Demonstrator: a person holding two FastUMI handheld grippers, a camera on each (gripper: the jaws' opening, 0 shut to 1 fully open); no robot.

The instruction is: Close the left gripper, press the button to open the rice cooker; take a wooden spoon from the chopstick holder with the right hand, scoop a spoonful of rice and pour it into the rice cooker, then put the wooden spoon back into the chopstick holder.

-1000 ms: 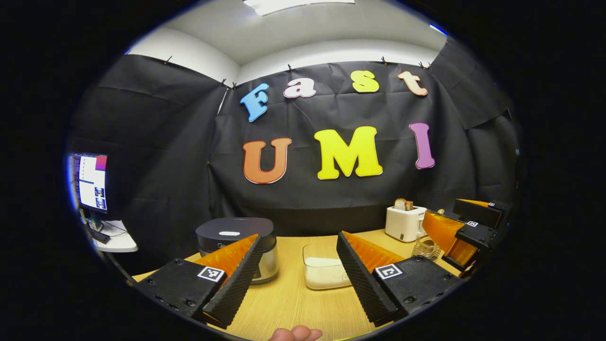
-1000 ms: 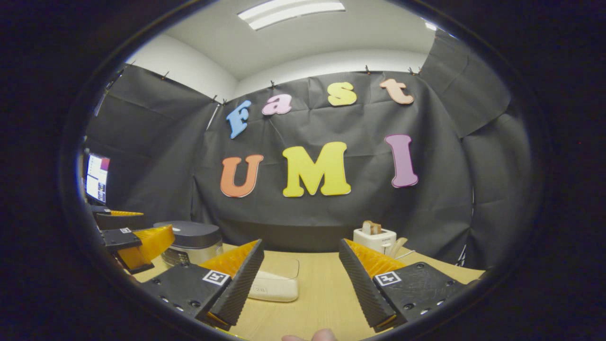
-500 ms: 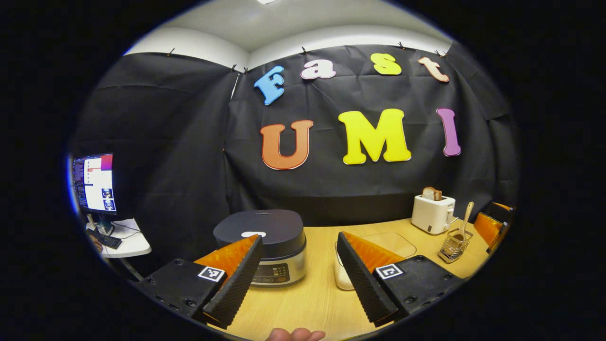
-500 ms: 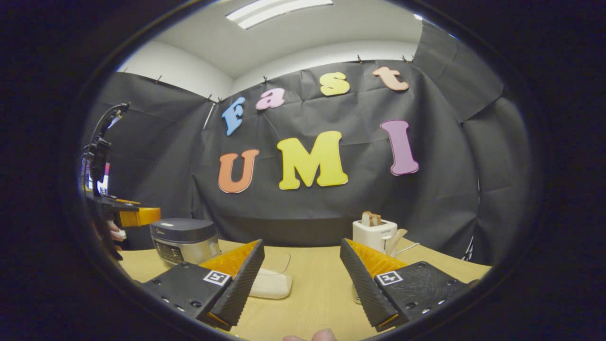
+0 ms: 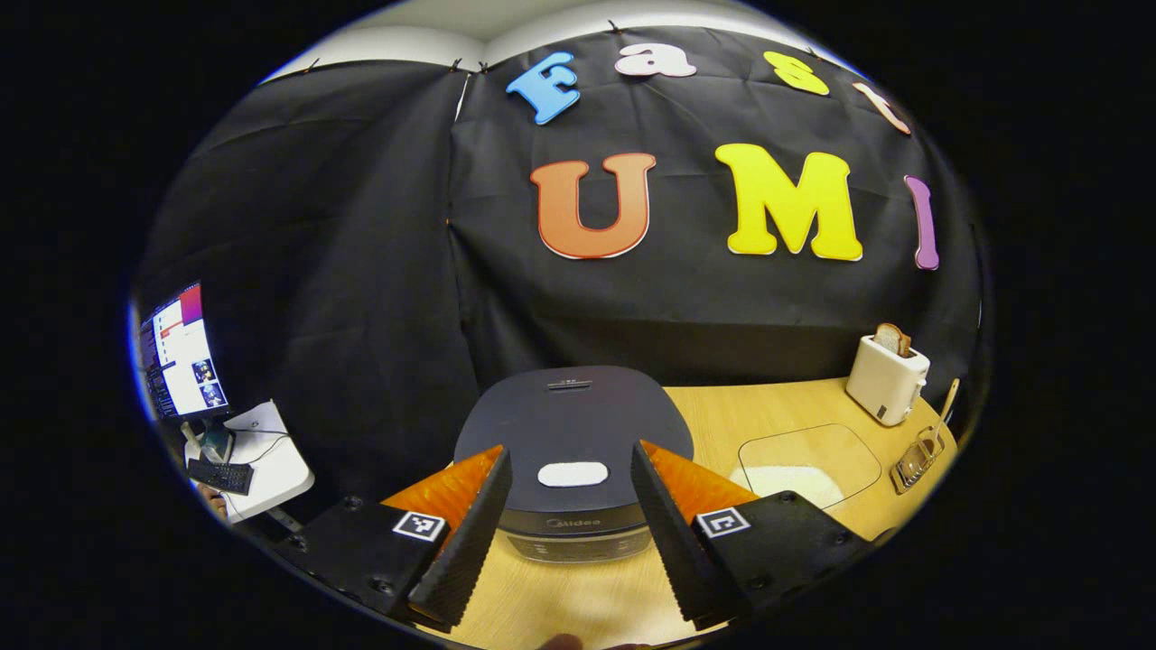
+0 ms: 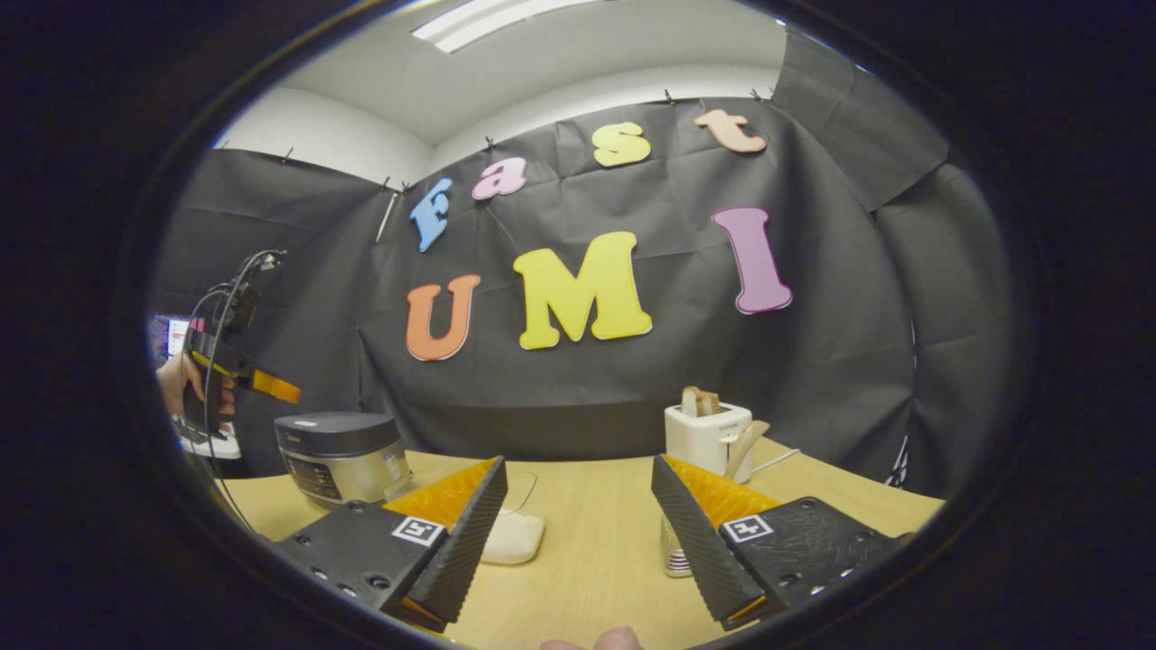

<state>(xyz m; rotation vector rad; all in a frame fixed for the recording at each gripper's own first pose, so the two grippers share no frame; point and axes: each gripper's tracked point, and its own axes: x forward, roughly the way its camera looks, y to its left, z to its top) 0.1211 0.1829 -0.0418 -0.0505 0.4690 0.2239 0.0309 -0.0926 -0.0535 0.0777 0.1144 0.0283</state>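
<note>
Hovering above the cooker (image 5: 573, 433) in the left gripper view, the left hand-held gripper (image 5: 567, 515) has its 2 fingers spread wide, with nothing between them, and the pale oval button (image 5: 573, 473) on the dark lid sits framed in the gap. The cooker looks like a stiff, heavy appliance that should not slide under a push, and its lid is smooth, so the button is the place to bear on; I judge the fingers must first come together to make a firm point. Farther right on the bench (image 5: 777, 415) lie a clear tub of rice (image 5: 804, 465), a toaster (image 5: 887, 379) and, at the edge, the wire holder (image 5: 917, 459) with the spoon (image 5: 948, 406) standing in it. In the right gripper view, the right hand-held gripper (image 6: 578, 533) is also wide and empty, held low over the bench and pointing at the back wall. The holder (image 6: 673, 551) is just beside its right finger, partly hidden, and the spoon (image 6: 745, 444) leans up in front of the toaster. The spoon should be light, rigid and a little slick, best taken on the bare handle above the holder's rim. At far left a hand (image 6: 181, 384) holds the left hand-held gripper above the cooker (image 6: 339, 451), tilted downward.
</note>
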